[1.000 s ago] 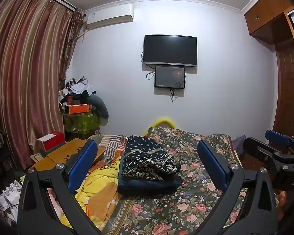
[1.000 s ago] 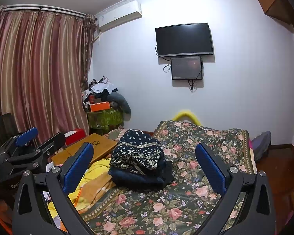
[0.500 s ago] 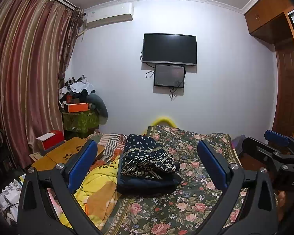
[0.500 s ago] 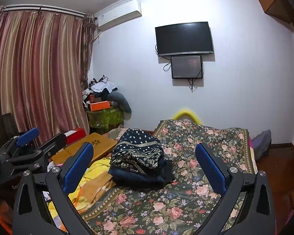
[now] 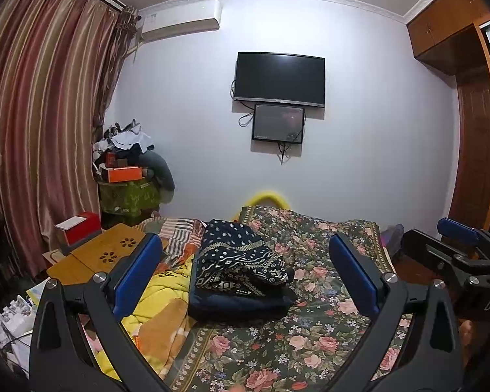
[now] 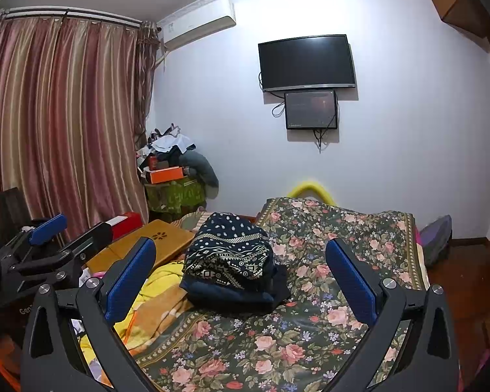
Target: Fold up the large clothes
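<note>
Nothing much has changed. My left fingers (image 5: 243, 277) and right fingers (image 6: 240, 272) stay wide open, empty. The dark blue patterned folded clothes (image 5: 240, 268) sit on the flowery bed cover (image 5: 310, 343), looking finished.

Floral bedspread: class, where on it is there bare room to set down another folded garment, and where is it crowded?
Free: the flowered bedspread right of the folded navy patterned clothes stack, out to its striped edge, and the strip nearer the cameras. Crowded: left of the stack, a crumpled yellow blanket and a wooden lap desk.

Wardrobe (image 5: 467, 75) cut off at frame edge.
</note>
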